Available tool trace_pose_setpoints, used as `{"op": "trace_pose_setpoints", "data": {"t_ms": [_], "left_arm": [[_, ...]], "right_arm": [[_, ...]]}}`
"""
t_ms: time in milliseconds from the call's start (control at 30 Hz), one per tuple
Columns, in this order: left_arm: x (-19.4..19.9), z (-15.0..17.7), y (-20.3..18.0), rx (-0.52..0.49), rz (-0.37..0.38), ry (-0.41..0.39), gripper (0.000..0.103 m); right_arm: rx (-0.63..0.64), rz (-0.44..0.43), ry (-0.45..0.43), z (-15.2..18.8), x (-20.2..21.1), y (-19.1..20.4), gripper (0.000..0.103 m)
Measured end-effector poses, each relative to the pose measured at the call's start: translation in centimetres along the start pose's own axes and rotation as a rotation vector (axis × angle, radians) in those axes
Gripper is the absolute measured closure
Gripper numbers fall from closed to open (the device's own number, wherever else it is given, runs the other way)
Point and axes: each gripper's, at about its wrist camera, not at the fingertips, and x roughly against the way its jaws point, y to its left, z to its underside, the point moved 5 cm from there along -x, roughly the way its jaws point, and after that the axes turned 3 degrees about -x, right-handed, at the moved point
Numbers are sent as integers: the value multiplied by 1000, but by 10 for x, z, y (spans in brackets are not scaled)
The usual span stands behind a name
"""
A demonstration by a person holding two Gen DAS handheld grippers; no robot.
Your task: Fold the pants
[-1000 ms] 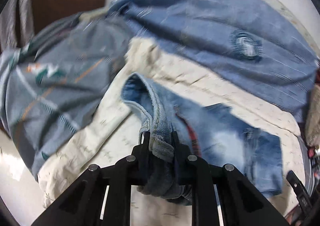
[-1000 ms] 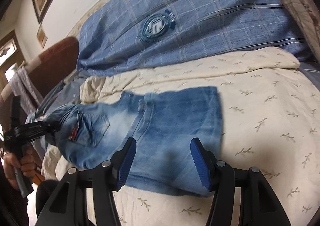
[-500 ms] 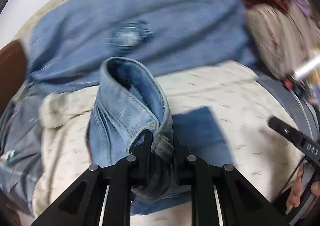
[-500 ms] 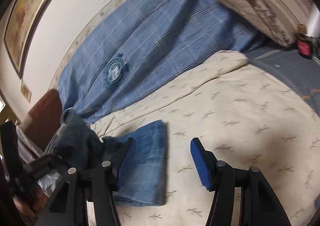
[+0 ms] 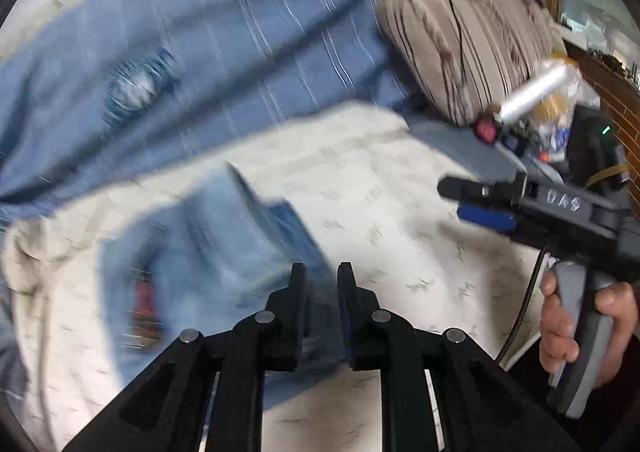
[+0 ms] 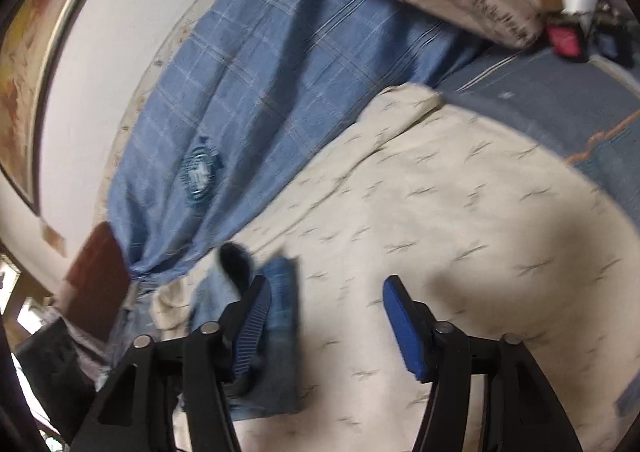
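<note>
The bed (image 6: 460, 211) fills both views under a cream leaf-print quilt (image 5: 380, 211), with a blue plaid cover (image 6: 260, 91) bunched along the wall and a striped pillow (image 5: 460, 51) at the head end. The pants (image 5: 208, 252), blue denim, lie folded on the quilt, blurred in both views; from my right wrist they sit to the left, partly behind my left-hand finger. My right gripper (image 6: 326, 316) is apart from the denim: its blue fingers (image 6: 404, 328) stand wide and are opening further, with only quilt between them. My left gripper (image 5: 321, 284) has its black fingers drawn as narrow as they go, above the near edge of the pants; whether any cloth is pinched there I cannot tell.
</note>
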Motion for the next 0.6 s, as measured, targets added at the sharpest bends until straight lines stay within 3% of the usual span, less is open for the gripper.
{"op": "trace_pose_setpoints", "data": {"t_ms": [67, 167, 300, 433, 600], "left_arm": [[15, 2, 24, 5, -59, -9, 79], [20, 14, 73, 32, -207, 28, 76], [11, 41, 122, 128, -274, 103, 75], [-6, 67, 145, 185, -283, 151, 75], [-23, 85, 142, 175, -270, 173, 76]], "right_arm": [[12, -61, 21, 5, -6, 16, 30], [43, -148, 84, 17, -27, 45, 29], [78, -187, 201, 33, -68, 76, 29], [113, -95, 288, 50, -113, 84, 29], [225, -3, 310, 69, -134, 85, 28]]}}
